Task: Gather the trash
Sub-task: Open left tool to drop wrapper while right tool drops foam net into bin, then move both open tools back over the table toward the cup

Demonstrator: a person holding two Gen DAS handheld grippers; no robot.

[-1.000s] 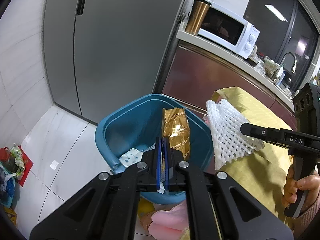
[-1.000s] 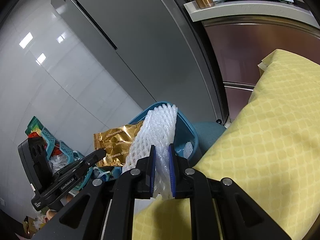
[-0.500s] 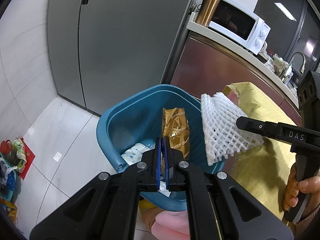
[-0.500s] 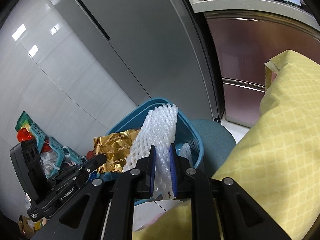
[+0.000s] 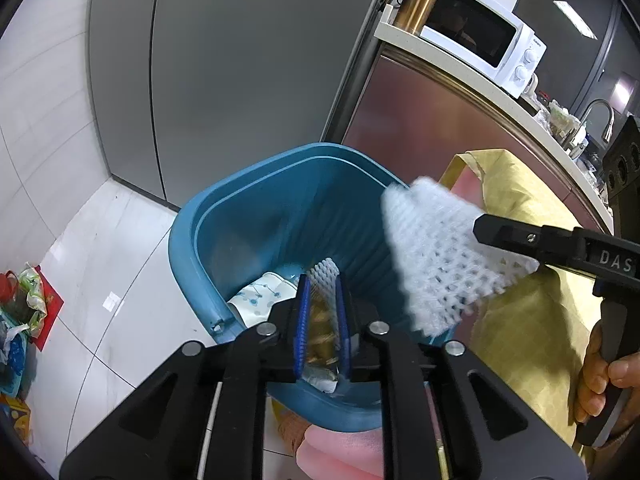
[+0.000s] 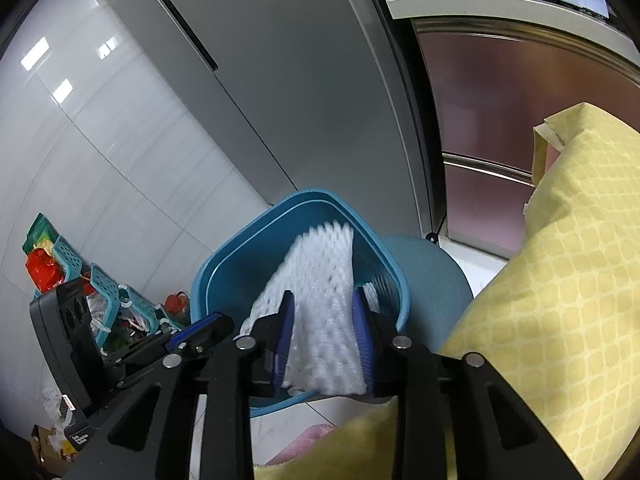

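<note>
A blue trash bin (image 5: 256,216) stands on the floor; it also shows in the right wrist view (image 6: 224,264). My left gripper (image 5: 322,320) is over the bin with its jaws parted, and the gold snack wrapper (image 5: 320,332) is blurred between them, dropping into the bin. My right gripper (image 6: 324,344) has opened over the bin's rim, and the white foam fruit net (image 6: 320,300) sits loose and blurred between its pads. The net also shows in the left wrist view (image 5: 436,248), at the bin's right rim.
The bin holds a white patterned paper (image 5: 260,296) and another foam net (image 5: 326,270). A yellow cloth-covered table (image 6: 560,280) lies to the right. A grey fridge (image 5: 240,60) and a counter with a microwave (image 5: 480,36) stand behind. Baskets of clutter (image 6: 80,280) sit on the floor at left.
Both grippers have opened over the bin. The gold wrapper has slipped down from the left jaws. The foam net has moved over the bin and hangs loose between the right jaws.
</note>
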